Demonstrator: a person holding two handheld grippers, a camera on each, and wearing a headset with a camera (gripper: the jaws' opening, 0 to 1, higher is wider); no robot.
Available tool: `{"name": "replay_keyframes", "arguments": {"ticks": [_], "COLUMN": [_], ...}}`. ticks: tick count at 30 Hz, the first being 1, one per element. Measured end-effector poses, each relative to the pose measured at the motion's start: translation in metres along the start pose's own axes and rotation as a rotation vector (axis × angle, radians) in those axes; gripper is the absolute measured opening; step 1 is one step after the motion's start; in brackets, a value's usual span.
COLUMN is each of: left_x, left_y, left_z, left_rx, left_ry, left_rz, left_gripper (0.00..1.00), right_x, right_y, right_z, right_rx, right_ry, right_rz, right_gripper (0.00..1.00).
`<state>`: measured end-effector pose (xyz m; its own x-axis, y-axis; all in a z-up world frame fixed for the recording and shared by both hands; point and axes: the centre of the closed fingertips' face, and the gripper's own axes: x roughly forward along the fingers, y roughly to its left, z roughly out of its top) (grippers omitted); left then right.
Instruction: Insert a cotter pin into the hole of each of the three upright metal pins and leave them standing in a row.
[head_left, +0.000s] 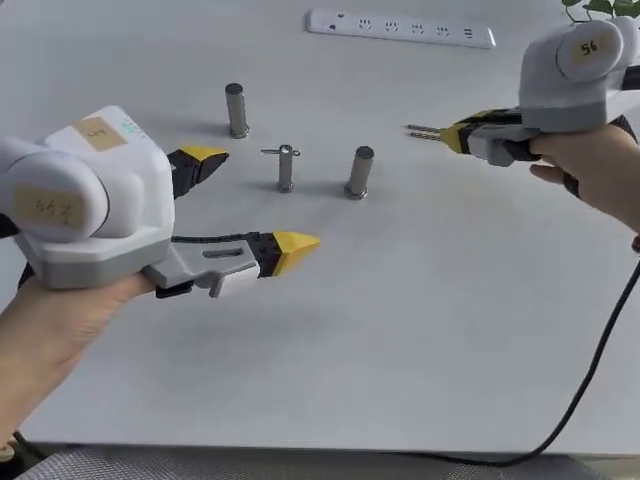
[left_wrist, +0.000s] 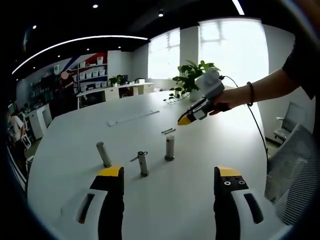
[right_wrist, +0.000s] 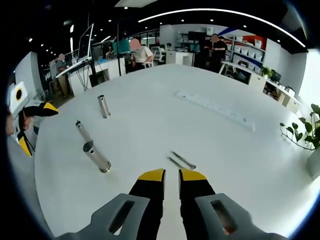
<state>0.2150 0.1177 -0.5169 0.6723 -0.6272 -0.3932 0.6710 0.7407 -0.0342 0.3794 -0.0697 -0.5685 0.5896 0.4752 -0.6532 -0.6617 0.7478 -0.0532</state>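
The left gripper (head_left: 250, 200) hovers at the 7 o'clock side of the white table (head_left: 400, 330) with its jaws spread wide and nothing between them. Three metal pins stand upright ahead of it. The middle pin (head_left: 286, 175) has a cotter pin (head_left: 280, 152) pushed through the hole near its top, sticking out on both sides. The left pin (head_left: 237, 112) stands at its 10 o'clock and the right pin (head_left: 359, 175) close by at its 3 o'clock; the holes in these two cannot be made out. At about 2 o'clock from the right pin, what look like two loose cotter pins (head_left: 423, 131) lie side by side on the table. The right gripper (head_left: 452, 135) is held just behind them; its jaws are drawn almost together, with a thin slit left, and they grip nothing. In the left gripper view its tip hangs above the loose cotter pins, apart from them. A power strip (head_left: 400, 27) lies at the table's 12 o'clock edge
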Motion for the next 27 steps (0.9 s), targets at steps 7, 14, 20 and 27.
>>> {"name": "replay_keyframes", "arguments": {"ticks": [7,14,20,27], "left_x": [0.001,0.001,0.001,0.002], "left_y": [0.005,0.009,0.014,0.017], "left_z": [-0.004,-0.004,-0.005,-0.007], "left_rx": [-0.009,-0.019,-0.025,-0.029], "left_ry": [0.011,0.004,0.009,0.014], "left_rz": [0.013,0.027,0.032,0.036], "left_gripper": [0.71,0.69,0.68,0.67], "right_x": [0.012,0.028,0.032,0.032], "right_y": [-0.002,-0.012,-0.013,-0.017], "right_z": [-0.008,-0.015,-0.023,-0.021], "right_rx": [-0.046,-0.023,-0.064,-0.092], "right_ry": [0.070,0.107,0.155,0.185], "right_rz": [0.041,0.077,0.102,0.107], "right_gripper": [0.05,0.06,0.06,0.06]}}
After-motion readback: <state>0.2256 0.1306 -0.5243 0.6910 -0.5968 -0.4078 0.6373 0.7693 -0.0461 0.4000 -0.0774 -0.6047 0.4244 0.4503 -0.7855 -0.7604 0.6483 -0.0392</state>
